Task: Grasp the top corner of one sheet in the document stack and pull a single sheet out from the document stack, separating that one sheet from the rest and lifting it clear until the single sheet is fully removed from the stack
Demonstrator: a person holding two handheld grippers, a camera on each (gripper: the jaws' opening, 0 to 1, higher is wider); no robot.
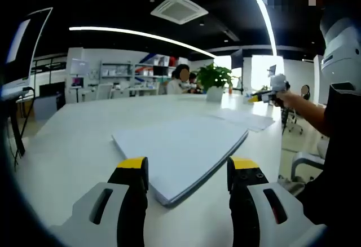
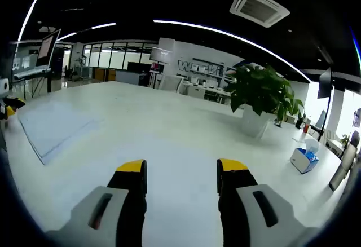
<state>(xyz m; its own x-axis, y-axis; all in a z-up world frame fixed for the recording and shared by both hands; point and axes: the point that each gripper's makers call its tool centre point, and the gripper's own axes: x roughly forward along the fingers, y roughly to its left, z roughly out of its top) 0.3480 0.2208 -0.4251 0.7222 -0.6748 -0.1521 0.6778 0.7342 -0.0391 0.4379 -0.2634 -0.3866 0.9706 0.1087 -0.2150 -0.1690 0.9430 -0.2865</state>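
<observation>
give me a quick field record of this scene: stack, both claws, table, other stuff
document stack: flat on the white table, corner toward the left claw; stack at
left claw: open, empty, astride the stack's near corner, not touching
right claw: open, empty, over bare table; seen held out in a hand
loose sheet: beyond the stack
potted plant
tissue box
</observation>
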